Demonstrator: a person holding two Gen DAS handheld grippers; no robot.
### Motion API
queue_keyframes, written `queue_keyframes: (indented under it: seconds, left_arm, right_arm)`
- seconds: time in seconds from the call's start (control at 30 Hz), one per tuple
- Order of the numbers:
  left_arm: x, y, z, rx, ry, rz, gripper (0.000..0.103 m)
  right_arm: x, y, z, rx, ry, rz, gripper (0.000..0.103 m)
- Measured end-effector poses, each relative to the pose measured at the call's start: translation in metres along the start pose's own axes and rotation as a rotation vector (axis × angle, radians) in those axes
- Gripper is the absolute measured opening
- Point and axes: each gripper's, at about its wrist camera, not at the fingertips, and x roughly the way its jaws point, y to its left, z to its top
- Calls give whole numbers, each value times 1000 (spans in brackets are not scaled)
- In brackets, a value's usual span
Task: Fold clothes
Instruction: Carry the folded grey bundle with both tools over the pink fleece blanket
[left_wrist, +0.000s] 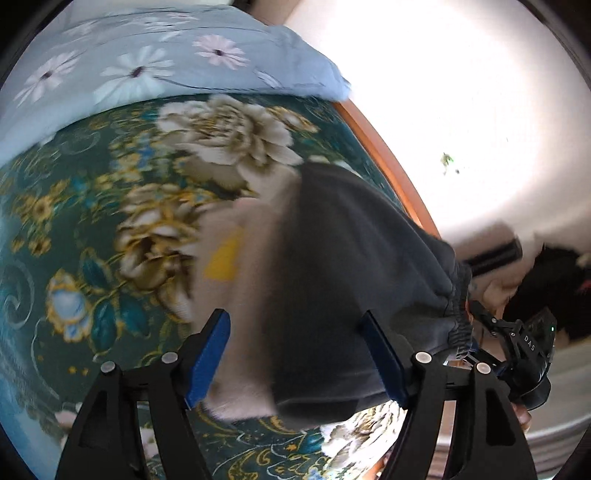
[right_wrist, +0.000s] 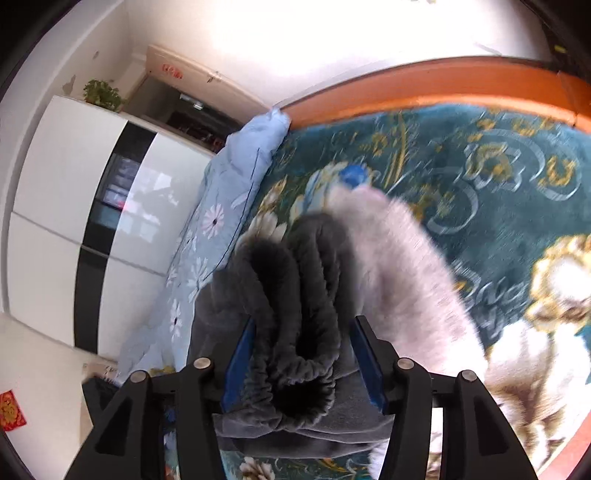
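Dark grey trousers (left_wrist: 354, 266) with an elastic waistband lie folded on the bed over a pale pink fleece garment (left_wrist: 240, 258) that has a yellow patch. My left gripper (left_wrist: 299, 354) is open, its blue pads either side of both garments. The right gripper (left_wrist: 517, 343) shows at the waistband end in the left wrist view. In the right wrist view the gathered waistband (right_wrist: 295, 325) sits between the blue pads of my right gripper (right_wrist: 301, 354); the jaws stand fairly wide and I cannot tell if they grip. The pink garment (right_wrist: 402, 266) lies beside it.
The bed has a teal floral cover (left_wrist: 110, 229) and an orange wooden frame (right_wrist: 424, 88). A light blue daisy quilt (left_wrist: 147, 55) lies along one side. A white and black cabinet (right_wrist: 74, 206) stands past the bed. A pale floor (left_wrist: 480, 110) lies beyond the frame.
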Motion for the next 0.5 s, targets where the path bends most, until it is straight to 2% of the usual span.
queue_keyframes:
  seconds: [0.1,0.17,0.27,0.33,0.37,0.4,0.43,0.5]
  left_arm:
    - [-19,15,-4,-82,-57,35,75]
    - [-24,8,-6,-71,-64,-4,75]
    - [-27,-20,-13,6,-47,-86,75]
    - [-23,-41,-21,57,-18,-169,75]
    - [-21,-46,-24,68,-16,-192,75]
    - [-16,-48,-27,73,-7,-193,75]
    - [-10,-50,-30,78,3,-194,75]
    - [1,-54,-35,86,23,-195,74]
  right_arm:
    - [-7,-1,7,6,-16,-27,57]
    - [-16,17,11,-51,-44,-32,57]
    - [-8,66,-16,-316,4,-26,57]
    - [3,90,-46,-519,44,-49,50]
    - [10,90,-54,-547,65,-66,36]
    - [18,90,-61,-575,87,-82,27]
    - [25,90,-69,-604,108,-98,27]
    - [38,80,-74,-595,136,-155,19]
